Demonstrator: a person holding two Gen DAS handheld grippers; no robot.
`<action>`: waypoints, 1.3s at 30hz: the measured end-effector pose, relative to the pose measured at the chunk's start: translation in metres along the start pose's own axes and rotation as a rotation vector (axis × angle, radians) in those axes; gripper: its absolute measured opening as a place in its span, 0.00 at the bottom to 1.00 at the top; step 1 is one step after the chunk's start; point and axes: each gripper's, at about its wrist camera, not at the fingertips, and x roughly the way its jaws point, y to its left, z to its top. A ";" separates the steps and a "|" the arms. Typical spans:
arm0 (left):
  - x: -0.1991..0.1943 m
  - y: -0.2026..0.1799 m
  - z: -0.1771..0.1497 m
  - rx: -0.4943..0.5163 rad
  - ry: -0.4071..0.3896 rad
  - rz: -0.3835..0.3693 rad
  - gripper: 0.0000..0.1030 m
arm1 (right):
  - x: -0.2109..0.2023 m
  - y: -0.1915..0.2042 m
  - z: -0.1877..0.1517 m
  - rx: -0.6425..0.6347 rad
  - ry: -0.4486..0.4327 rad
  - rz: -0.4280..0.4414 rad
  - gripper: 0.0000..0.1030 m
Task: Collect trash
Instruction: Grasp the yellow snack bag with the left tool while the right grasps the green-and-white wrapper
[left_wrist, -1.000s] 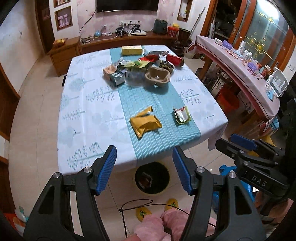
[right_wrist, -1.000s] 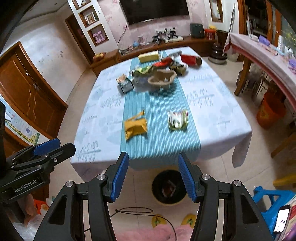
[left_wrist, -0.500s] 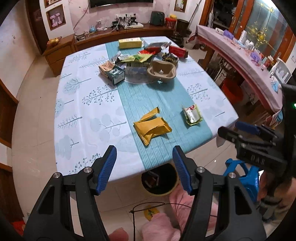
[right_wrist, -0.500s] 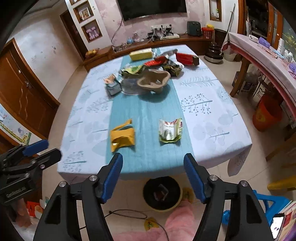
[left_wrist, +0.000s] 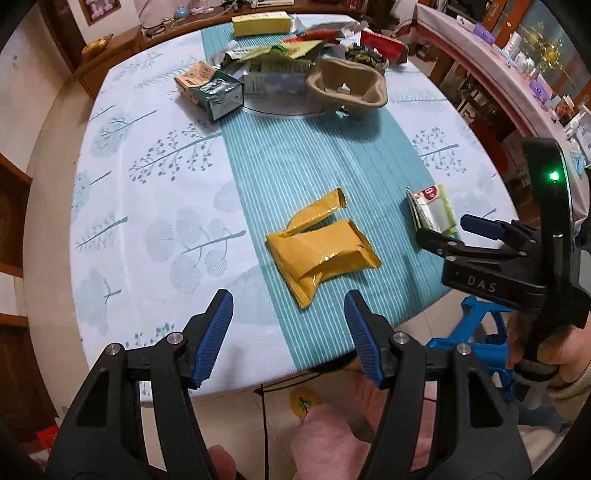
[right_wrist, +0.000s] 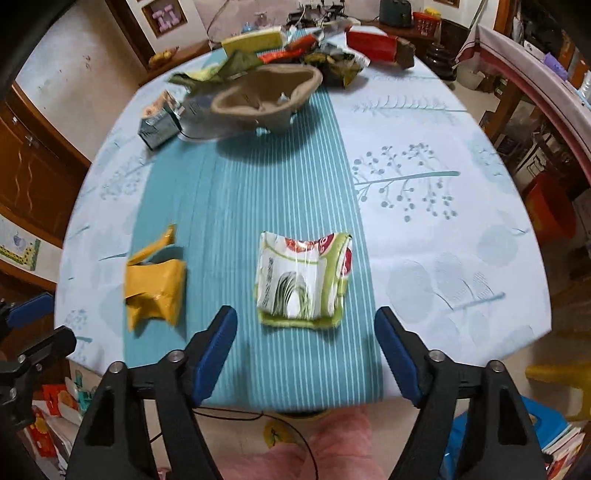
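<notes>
Left wrist view
- Left tongs: we see them released, blue pads well apart and nothing between them, hanging over the near edge of the bench.
- Yellow wrapper: we find this crumpled piece of trash lying on the teal striped runner, just beyond the left tongs and apart from them.
- Green-and-white wrapper: it lies on the same runner to the right of the yellow wrapper, partly behind the tip of the right tongs.
- Right tongs: we see them from the side at the right edge, held by a hand, with a green light on the body; their tips stand over the bench edge.
- Far pile: a brown pulp tray, a green carton and more packets sit at the far end of the bench.

Right wrist view
- Right tongs: released, and their jaws have just been opening wider; nothing is between them.
- Green-and-white wrapper: we see it flat on the runner, just ahead of the pads and untouched.
- Yellow wrapper: to its left on the runner, slightly blurred.
- Left tongs: only their tip shows at the left edge, near the bench corner.
- Pulp tray: at the far end of the bench, among the other packets.
</notes>
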 end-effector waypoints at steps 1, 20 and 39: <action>0.004 -0.001 0.002 0.009 0.007 0.004 0.58 | 0.006 0.001 0.002 -0.005 0.006 0.001 0.76; 0.074 -0.038 0.036 0.244 0.189 0.024 0.58 | 0.015 -0.005 0.017 -0.084 -0.001 0.048 0.28; 0.102 -0.043 0.087 0.143 0.201 -0.008 0.08 | 0.015 -0.015 0.024 -0.125 0.042 0.160 0.21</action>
